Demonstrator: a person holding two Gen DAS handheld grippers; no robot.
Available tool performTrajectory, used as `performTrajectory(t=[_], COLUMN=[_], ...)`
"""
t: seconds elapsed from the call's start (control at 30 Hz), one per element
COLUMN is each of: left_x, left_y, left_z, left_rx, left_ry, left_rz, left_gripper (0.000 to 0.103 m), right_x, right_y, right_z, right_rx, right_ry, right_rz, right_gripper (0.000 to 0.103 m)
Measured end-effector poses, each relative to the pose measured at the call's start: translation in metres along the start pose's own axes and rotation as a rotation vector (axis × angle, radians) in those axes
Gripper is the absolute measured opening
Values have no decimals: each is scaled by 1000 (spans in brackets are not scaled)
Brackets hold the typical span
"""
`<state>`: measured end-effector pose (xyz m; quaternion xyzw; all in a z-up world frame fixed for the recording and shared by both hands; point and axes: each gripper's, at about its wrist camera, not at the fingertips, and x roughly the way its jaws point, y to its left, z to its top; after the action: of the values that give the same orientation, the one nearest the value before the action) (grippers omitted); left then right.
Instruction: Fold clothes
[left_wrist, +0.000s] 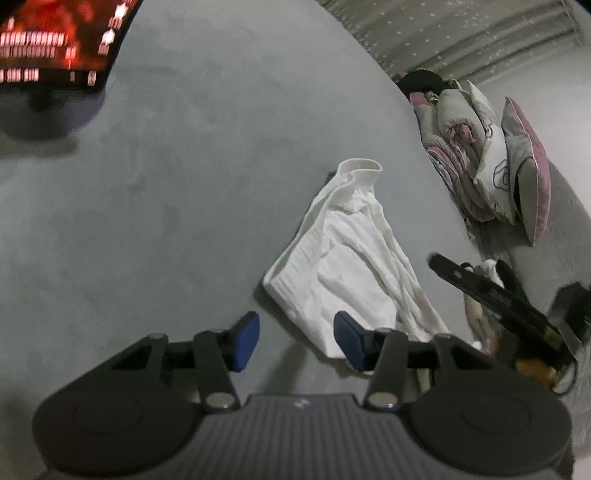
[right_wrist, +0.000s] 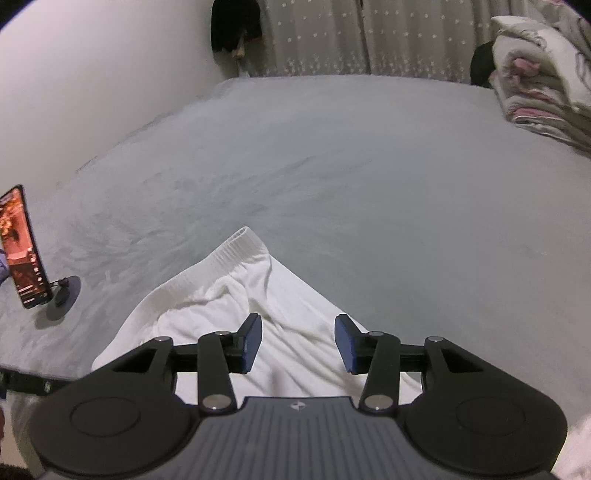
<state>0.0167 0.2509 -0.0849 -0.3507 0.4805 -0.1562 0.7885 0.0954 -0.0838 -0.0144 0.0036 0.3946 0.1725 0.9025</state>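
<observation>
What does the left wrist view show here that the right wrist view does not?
Only the left wrist view shows the right gripper from outside, beside the garment, and a standing pillow next to the folded bedding.

Only the right wrist view shows the wall, a dark item hanging by the curtain, and the right gripper's own open fingers over the cloth.

Both show the white garment crumpled on the grey bed, the lit phone on its stand, and the star-patterned curtain.
</observation>
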Motion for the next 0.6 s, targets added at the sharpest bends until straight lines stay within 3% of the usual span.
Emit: performTrajectory(t=[0.2, 0.37, 0.5, 0.57, 0.6], left_x=[16, 24, 28, 28, 28], left_y=[1, 3, -2, -7, -10], left_z=[-3, -3, -4, -5, -5], left_rx=[-64, -108, -89, -66, -57], left_ry=[-40, -84, -114, -130, -138], left_rz=[-3, 35, 67, 86, 95], left_gripper=[30, 11, 8, 7, 7], right_x=[47, 85, 106, 112, 112], right_y=[12, 23, 28, 31, 33], right_z=[20, 35, 41, 42, 44], right_rx=[-30, -62, -69, -68, -71], right_ry=[50, 82, 78, 70, 64], right_rz=[16, 21, 10, 1, -4], right_gripper=[46, 51, 50, 41, 24])
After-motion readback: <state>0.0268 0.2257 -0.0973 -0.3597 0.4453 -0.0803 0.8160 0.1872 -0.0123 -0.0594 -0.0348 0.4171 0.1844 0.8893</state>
